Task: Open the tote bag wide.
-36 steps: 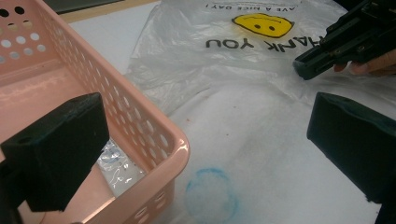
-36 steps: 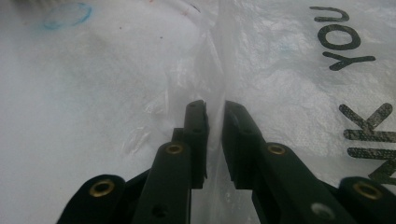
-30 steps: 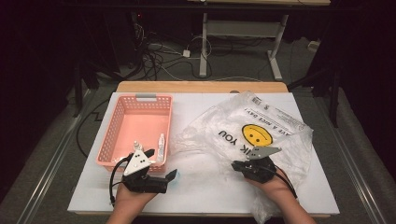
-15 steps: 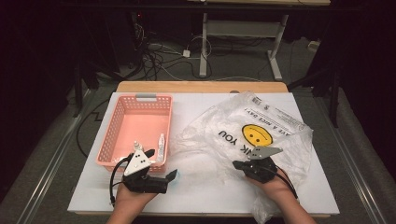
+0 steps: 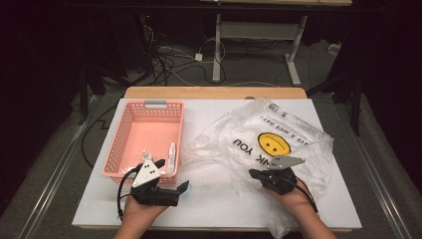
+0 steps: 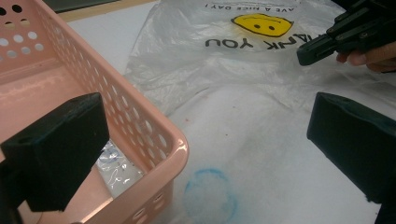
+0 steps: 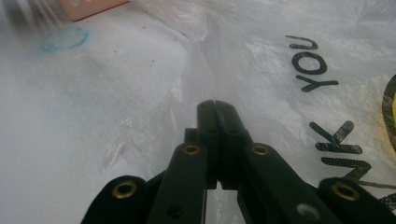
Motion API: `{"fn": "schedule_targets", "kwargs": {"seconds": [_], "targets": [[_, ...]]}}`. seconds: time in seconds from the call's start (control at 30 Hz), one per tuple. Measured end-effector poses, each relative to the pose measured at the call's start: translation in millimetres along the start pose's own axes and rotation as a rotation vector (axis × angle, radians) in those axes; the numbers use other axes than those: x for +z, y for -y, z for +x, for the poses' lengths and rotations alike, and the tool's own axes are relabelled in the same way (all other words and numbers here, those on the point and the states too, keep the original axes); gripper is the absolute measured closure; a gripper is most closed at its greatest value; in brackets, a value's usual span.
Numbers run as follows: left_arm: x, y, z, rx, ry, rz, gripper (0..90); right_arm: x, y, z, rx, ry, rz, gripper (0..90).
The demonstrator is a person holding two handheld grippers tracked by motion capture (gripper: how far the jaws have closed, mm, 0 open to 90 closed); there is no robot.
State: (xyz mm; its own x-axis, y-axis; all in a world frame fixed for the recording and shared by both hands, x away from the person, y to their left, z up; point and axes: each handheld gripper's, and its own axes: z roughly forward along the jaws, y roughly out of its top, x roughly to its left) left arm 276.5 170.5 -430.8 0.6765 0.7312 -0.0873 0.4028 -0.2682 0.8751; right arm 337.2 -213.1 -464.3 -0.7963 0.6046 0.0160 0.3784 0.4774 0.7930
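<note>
Pink basket [image 5: 144,137] sits left of centre in the high view, on the white counter [image 5: 224,204]. Small clear bottles [image 5: 171,155] stand at its near end, lower right inside corner. In the left gripper view the basket wall fills the left side, with crinkled clear plastic on its floor at lower left.

Your left gripper [image 5: 171,193] is at lower left of the high view, just below the basket's near rim, pointing right. Its jaws are spread wide with nothing between them; in the left gripper view [image 6: 205,140] one jaw hangs over the basket corner, the other over bare counter at the right edge. A faint blue ring mark [image 6: 210,196] lies on the counter between them, low centre.

Clear plastic bag [image 5: 263,144] with the yellow smiley and THANK YOU print lies crumpled over the centre-right of the counter, just beside the basket's right wall.

Your right gripper [image 5: 255,174] is at lower right of the high view, resting on the near part of the bag, pointing left. Jaws are pressed together [image 7: 215,109], pinching a ridge of the bag film that runs up from the tips.
</note>
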Motion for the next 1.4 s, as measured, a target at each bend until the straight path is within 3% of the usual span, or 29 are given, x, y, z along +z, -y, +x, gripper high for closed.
{"fn": "schedule_targets", "kwargs": {"seconds": [0.83,1.17,1.4], "targets": [[-0.2,0.1,0.3,0.001,-0.001,-0.002,0.0,-31.0,-14.6,-1.8,0.004,0.068,-0.153,90.0],[0.6,0.2,1.2,-0.007,-0.001,-0.002,0.0,-50.2,-28.4,-5.1,0.013,0.113,-0.243,90.0],[1.6,0.2,2.2,-0.009,0.001,-0.002,0.0,-65.8,-43.6,-3.2,-0.006,0.152,-0.305,90.0]]}}
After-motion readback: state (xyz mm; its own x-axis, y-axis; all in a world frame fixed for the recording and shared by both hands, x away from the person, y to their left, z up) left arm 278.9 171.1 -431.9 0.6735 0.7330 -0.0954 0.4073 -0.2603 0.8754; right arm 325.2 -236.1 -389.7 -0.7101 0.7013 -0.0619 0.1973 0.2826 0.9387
